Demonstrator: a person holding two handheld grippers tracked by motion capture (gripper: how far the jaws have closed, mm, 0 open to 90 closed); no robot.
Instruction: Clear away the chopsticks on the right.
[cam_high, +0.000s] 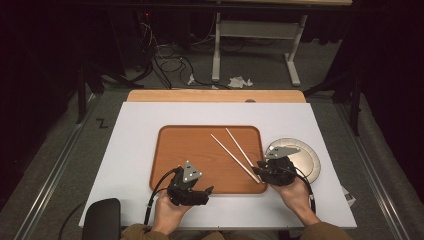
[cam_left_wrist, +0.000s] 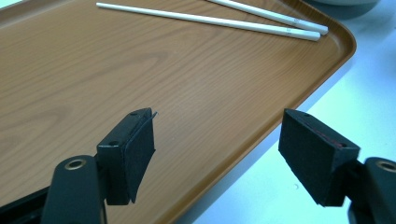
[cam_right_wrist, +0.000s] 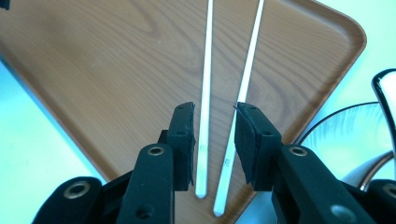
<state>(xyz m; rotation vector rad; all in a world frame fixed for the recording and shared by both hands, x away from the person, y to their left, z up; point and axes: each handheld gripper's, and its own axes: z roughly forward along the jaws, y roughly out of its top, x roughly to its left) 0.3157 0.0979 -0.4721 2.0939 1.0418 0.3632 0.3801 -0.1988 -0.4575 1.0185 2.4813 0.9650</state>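
Note:
Two white chopsticks (cam_high: 235, 152) lie side by side on a brown wooden tray (cam_high: 190, 150), angled toward its near right corner. My right gripper (cam_high: 259, 169) hovers over their near ends. In the right gripper view its jaws stand apart around the two chopsticks (cam_right_wrist: 205, 70), pads clear of them (cam_right_wrist: 215, 126). My left gripper (cam_high: 200, 192) sits at the tray's near edge. Its jaws stand wide open (cam_left_wrist: 217, 144) with only the tray (cam_left_wrist: 140, 70) below them, and the chopsticks (cam_left_wrist: 210, 19) lie far ahead.
A silvery round plate (cam_high: 305, 160) rests on the white table top just right of the tray, under my right hand; it also borders the tray corner (cam_right_wrist: 345, 135). A black pad (cam_high: 100, 217) sits at the front left corner.

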